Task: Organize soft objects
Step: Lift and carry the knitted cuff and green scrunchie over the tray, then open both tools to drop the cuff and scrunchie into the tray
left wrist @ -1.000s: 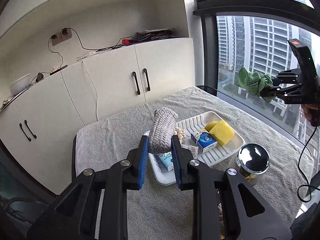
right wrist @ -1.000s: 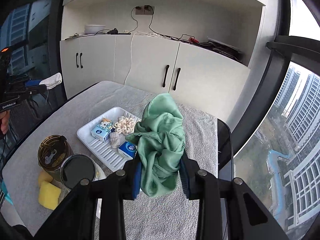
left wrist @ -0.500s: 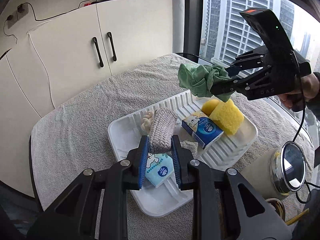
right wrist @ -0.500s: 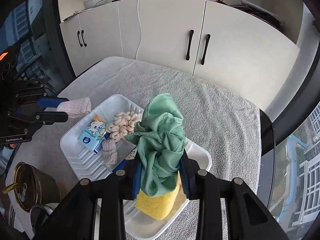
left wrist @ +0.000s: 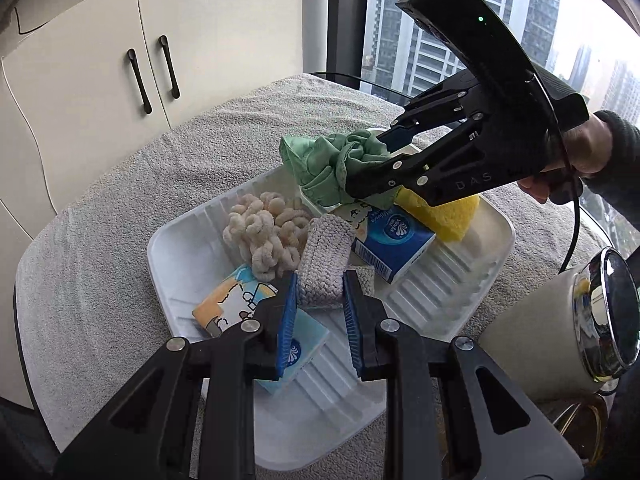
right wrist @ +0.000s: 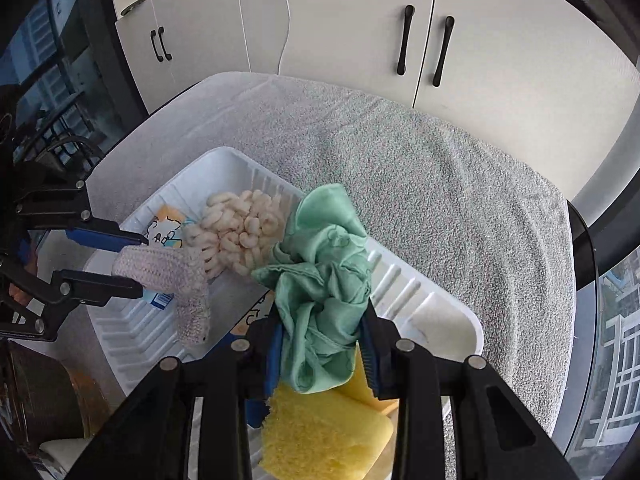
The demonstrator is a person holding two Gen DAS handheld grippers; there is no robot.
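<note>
A white ribbed tray (left wrist: 180, 248) (right wrist: 420, 300) lies on the towel-covered table. My left gripper (left wrist: 320, 292) (right wrist: 138, 266) is shut on a grey knitted piece (left wrist: 326, 256) (right wrist: 168, 270), held low over the tray's middle. My right gripper (right wrist: 324, 328) (left wrist: 374, 160) is shut on a crumpled green cloth (right wrist: 324, 264) (left wrist: 328, 164), hanging over the tray's far end. In the tray lie a cream chenille bundle (left wrist: 266, 232) (right wrist: 240, 228), a yellow sponge (left wrist: 448, 214) (right wrist: 324, 436), a dark blue tissue pack (left wrist: 394, 240) and a light blue tissue pack (left wrist: 304, 348).
A cream tumbler with a chrome lid (left wrist: 572, 320) stands right of the tray, close to my left gripper. White cabinets (left wrist: 160, 60) line the wall behind the table, and a window (left wrist: 440, 20) lies beyond its far edge. A person's hand (left wrist: 576, 160) holds the right gripper.
Both grippers have come down from above the table toward the tray, each keeping its hold. The green cloth now hangs just over the sponge end, the knitted piece over the tray's middle.
</note>
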